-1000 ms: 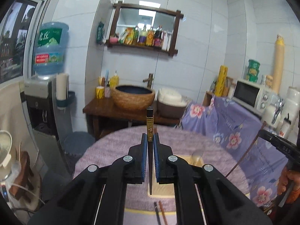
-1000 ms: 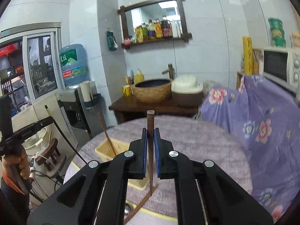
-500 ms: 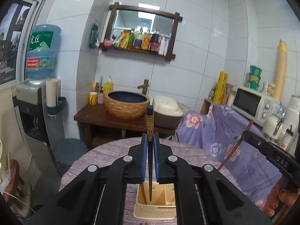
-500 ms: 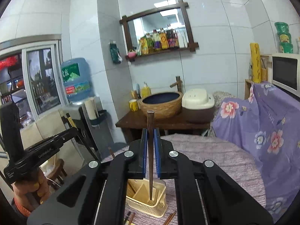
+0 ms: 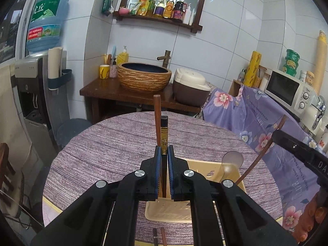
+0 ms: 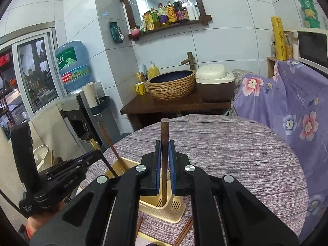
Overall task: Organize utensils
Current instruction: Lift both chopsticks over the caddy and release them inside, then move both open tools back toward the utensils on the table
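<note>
My left gripper is shut on a black chopstick with a gold band, held upright with its lower end down in the beige utensil holder. A brown chopstick stands in the holder just behind it, and a clear spoon leans in the right compartment. My right gripper is shut on a second brown chopstick, whose tip reaches into the holder. In the right wrist view the left gripper comes in from the left, over the holder.
The holder stands near the front of a round table with a purple cloth. Loose chopsticks lie on the cloth in front of it. Behind are a wooden stand with a basin, a rice cooker and a water dispenser.
Both grippers have sunk and come closer to the holder, each still shut on its chopstick. The chopsticks' lower ends now reach into the holder.
</note>
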Demonstrator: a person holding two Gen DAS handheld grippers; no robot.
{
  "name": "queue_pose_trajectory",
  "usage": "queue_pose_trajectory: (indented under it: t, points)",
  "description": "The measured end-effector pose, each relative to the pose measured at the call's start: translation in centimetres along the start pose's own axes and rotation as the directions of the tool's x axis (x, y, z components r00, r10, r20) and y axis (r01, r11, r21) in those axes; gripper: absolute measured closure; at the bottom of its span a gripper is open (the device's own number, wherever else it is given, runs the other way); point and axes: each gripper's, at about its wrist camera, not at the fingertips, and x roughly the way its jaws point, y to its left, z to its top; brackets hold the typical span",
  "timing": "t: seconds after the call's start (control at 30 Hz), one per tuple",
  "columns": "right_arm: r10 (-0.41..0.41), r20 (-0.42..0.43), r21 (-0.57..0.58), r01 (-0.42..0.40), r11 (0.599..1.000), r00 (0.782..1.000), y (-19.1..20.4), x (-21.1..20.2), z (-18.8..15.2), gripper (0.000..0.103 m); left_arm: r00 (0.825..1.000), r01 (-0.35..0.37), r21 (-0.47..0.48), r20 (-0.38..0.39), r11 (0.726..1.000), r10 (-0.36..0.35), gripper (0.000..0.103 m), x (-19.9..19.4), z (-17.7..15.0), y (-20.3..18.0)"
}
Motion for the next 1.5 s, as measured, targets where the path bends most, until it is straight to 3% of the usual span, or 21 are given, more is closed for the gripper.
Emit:
queue_pose_trajectory:
  t: [0.27,0.33,0.37,0.4,0.63,0.83,0.93,1.07,1.2,1.33,1.5]
  points:
    - [-0.002,0.007,0.007,0.002,1.0,1.0,-0.3,0.0,-0.5,0.091,1.0,0.007,0.026,0.008,1.0,-0.008,0.091,-0.6,-0.1,-0.4]
    - [-0.004,0.011,-0.002,0.004,1.0,1.0,-0.2,-0.3,-0.7,0.075,1.0,0.021,0.032,0.023,0.999,-0.022,0.063,-1.4,-0.2,-0.6]
    - [-0.008,0.019,-0.006,0.008,1.0,1.0,0.0,-0.5,-0.9,0.05,0.999,0.023,0.031,0.033,0.999,-0.024,0.056,-1.9,-0.3,-0.6]
    - [-0.016,0.032,-0.01,0.017,1.0,0.999,0.1,-0.8,-1.1,0.039,0.999,0.024,0.031,0.045,0.999,-0.025,0.048,-2.4,-0.5,-0.6]
    - [-0.048,0.028,-0.071,0.05,0.996,0.998,0.9,-3.0,-4.3,0.039,1.0,0.001,0.055,0.025,0.999,-0.003,0.038,-4.7,-3.8,-0.3]
    - [-0.085,-0.095,-0.106,0.075,0.992,0.992,0.5,-2.6,-10.0,0.039,0.997,-0.037,0.071,-0.069,0.997,0.042,0.038,-4.7,-8.7,0.9]
    - [-0.12,-0.178,-0.101,0.103,0.99,0.977,0.0,-1.9,-13.2,0.039,0.99,-0.052,0.068,-0.124,0.996,0.06,0.038,-4.3,-11.2,1.5]
    - [-0.108,-0.301,-0.076,0.089,0.993,0.947,-0.2,-1.2,-17.7,0.039,0.982,-0.054,0.038,-0.18,0.998,0.06,0.038,-4.2,-13.9,2.2]
    - [-0.12,-0.373,-0.105,0.087,0.991,0.92,1.1,-1.4,-21.3,0.039,0.98,-0.072,0.028,-0.184,0.997,0.076,0.038,-5.0,-15.5,2.3]
    - [-0.145,-0.433,-0.119,0.103,0.988,0.89,1.5,-0.5,-23.1,0.038,0.977,-0.065,0.022,-0.201,0.998,0.068,0.038,-5.2,-16.4,2.4]
    - [-0.149,-0.459,-0.114,0.108,0.988,0.876,1.5,0.2,-23.4,0.036,0.976,-0.06,0.03,-0.209,0.998,0.065,0.038,-5.1,-16.8,2.0]
